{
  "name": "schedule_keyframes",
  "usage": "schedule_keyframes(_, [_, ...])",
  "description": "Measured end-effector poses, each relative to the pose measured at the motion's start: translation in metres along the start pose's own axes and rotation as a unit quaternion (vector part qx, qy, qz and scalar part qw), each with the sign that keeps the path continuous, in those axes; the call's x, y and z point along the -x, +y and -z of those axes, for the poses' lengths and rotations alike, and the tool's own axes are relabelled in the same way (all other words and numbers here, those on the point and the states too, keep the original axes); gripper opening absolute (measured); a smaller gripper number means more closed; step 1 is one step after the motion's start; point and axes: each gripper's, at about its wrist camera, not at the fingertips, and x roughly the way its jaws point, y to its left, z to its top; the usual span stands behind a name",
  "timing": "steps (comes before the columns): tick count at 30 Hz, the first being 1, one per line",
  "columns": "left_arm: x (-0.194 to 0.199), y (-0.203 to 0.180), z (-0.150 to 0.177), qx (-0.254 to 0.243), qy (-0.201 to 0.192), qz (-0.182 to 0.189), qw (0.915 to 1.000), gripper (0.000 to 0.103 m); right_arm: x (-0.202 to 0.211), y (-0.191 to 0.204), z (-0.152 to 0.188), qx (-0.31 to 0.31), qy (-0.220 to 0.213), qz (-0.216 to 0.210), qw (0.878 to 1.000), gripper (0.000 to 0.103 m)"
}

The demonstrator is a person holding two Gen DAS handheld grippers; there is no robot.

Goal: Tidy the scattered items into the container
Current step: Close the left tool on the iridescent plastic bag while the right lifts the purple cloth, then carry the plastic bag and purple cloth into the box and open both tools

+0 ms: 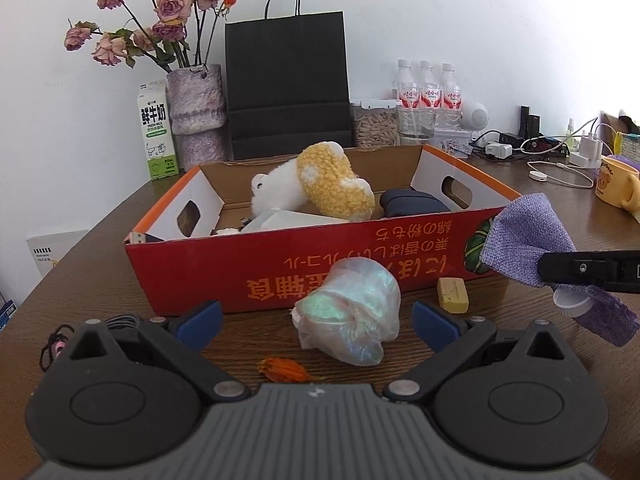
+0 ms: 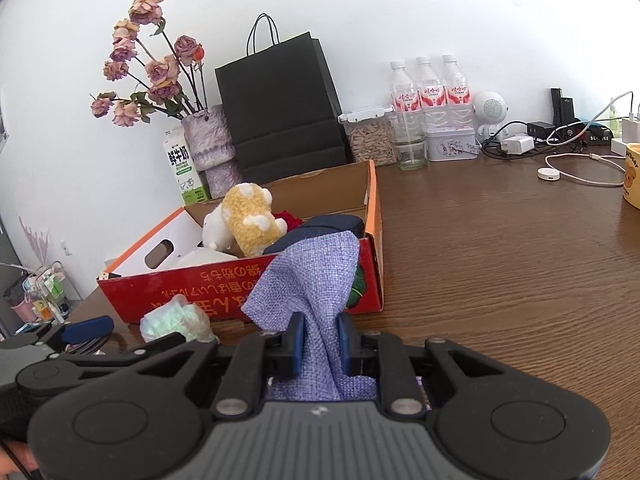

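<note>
The right gripper [image 2: 320,344] is clamping its blue-padded fingers [image 2: 297,344] almost fully together on a lilac woven cloth pouch [image 2: 310,280], which is standing up out of the grip just in front of the near right corner of the red and orange cardboard box [image 2: 192,292]. In the left wrist view this pouch is hanging beside that same corner, with a white plastic cap [image 1: 570,300] showing below it.

The left gripper [image 1: 318,322] is holding its fingers [image 1: 200,318] spread wide and gripping nothing. Between them, without touching either pad, one crumpled iridescent plastic wrapper [image 1: 348,312] is lying on the brown wood-grain surface [image 2: 500,260], just in front of the box's near wall. One small orange dried flower head [image 1: 284,370] is lying nearer the camera, and one yellow rectangular eraser-like block [image 1: 452,295] is sitting to the right of the wrapper, close to the box. A black and pink cord [image 1: 54,346] is lying at the far left.

Inside the box one white and yellow plush toy [image 1: 320,184] is resting next to one dark navy pouch [image 1: 412,202] and a white flat packet [image 1: 292,220].

Along the wall are standing three water bottles [image 2: 430,88], one black paper bag [image 1: 286,80], one milk carton [image 1: 156,132] and one vase of dried roses [image 1: 196,108].
</note>
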Motion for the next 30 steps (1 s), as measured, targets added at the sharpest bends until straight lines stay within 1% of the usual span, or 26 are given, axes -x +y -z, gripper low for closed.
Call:
schedule_keyframes(5, [-0.012,-0.005,-0.004,0.003,0.001,-0.004,1.0000,0.103,0.000,-0.002,0.000,0.001,-0.001,-0.003,1.000,0.016])
schedule_keyframes(10, [-0.023,-0.004,-0.005,0.010,0.012,-0.004,0.9999,0.103,-0.001,-0.002,0.000,0.000,-0.001,-0.006,1.000,0.016])
schedule_keyframes(11, [-0.024,-0.003,-0.004,0.011,0.015,0.000,0.9998,0.099,-0.001,-0.002,0.000,0.001,-0.001,-0.007,1.000,0.016])
schedule_keyframes(12, [-0.025,-0.003,-0.004,0.011,0.016,0.005,0.9998,0.088,-0.002,-0.002,0.000,0.001,-0.001,-0.007,1.000,0.016])
schedule_keyframes(13, [-0.025,-0.003,-0.003,0.012,0.017,0.008,0.9997,0.081,-0.002,-0.001,0.000,0.001,-0.001,-0.007,1.000,0.016])
schedule_keyframes(15, [-0.026,-0.002,-0.002,0.017,0.022,0.023,0.9993,0.050,-0.002,0.000,0.000,0.003,-0.001,-0.007,1.000,0.016])
schedule_keyframes(18, [-0.022,-0.002,0.000,0.020,0.016,0.028,0.9993,0.045,-0.001,0.000,0.000,0.004,-0.004,-0.009,1.000,0.016])
schedule_keyframes(23, [-0.012,0.001,-0.001,0.025,0.000,0.034,0.9991,0.043,0.001,0.002,-0.002,0.006,-0.010,-0.012,1.000,0.016])
schedule_keyframes(30, [0.006,0.009,-0.008,0.043,-0.028,0.042,0.9978,0.043,0.004,0.008,-0.006,0.014,-0.021,-0.021,0.999,0.016])
